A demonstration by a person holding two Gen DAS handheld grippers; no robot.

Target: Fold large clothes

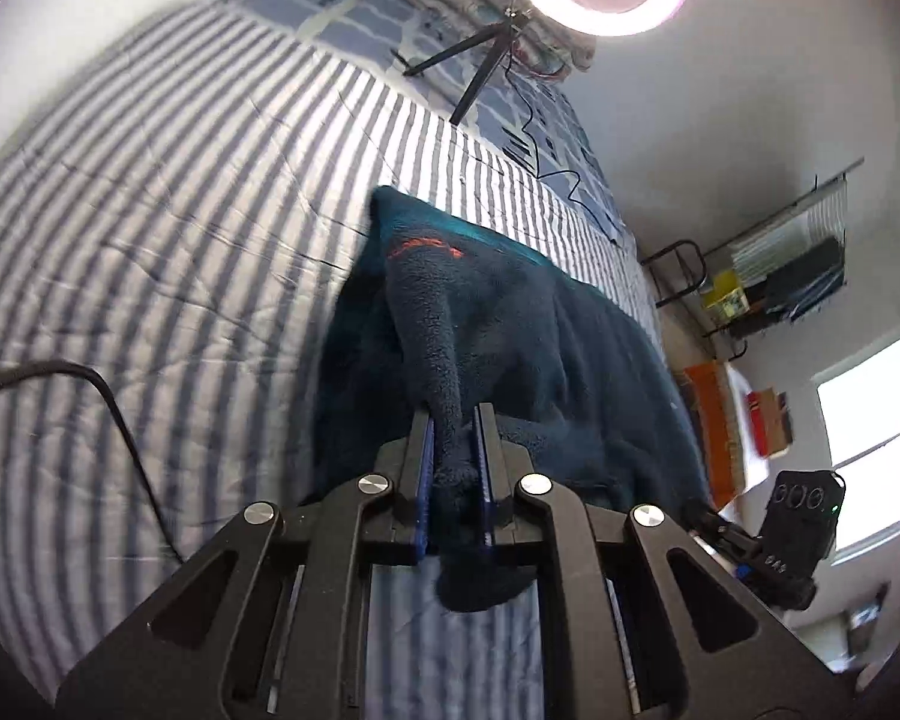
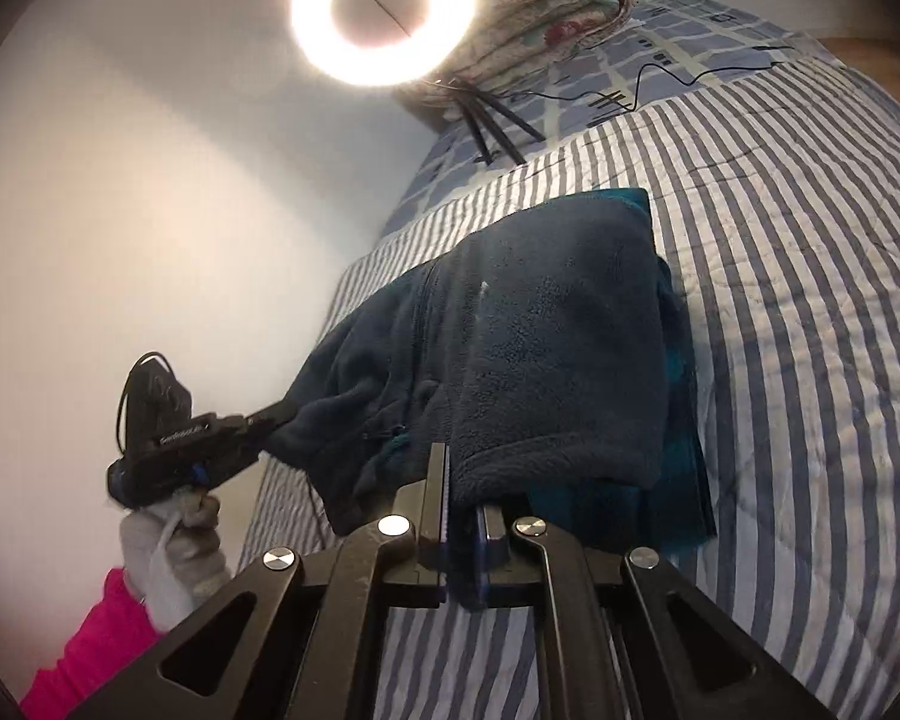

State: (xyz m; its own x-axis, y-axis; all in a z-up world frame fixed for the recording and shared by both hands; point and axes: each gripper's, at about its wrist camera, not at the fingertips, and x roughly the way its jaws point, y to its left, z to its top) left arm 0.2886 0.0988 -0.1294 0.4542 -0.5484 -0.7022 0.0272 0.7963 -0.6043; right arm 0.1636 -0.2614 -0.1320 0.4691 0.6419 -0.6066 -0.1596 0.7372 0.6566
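Note:
A dark teal fleece garment (image 1: 510, 324) lies partly folded on the striped bed cover (image 1: 150, 210), its near edge lifted off the bed. My left gripper (image 1: 455, 420) is shut on a bunched part of that edge. The fleece also shows in the right wrist view (image 2: 546, 330), with a zip line down its left part. My right gripper (image 2: 465, 474) is shut on the fleece's near edge. The left gripper (image 2: 270, 420) shows at the left in that view, shut on the other end of the edge. The right gripper's body (image 1: 792, 522) shows at the lower right in the left wrist view.
A ring light (image 2: 384, 6) on a tripod (image 1: 474, 72) stands at the bed's far end, its cable (image 2: 678, 78) trailing over a blue patterned sheet (image 2: 660, 42). Folded floral bedding (image 2: 546, 6) lies behind it. A black cable (image 1: 114, 414) crosses the cover. A window (image 1: 870, 444) and shelves (image 1: 780, 276) are beyond the bed.

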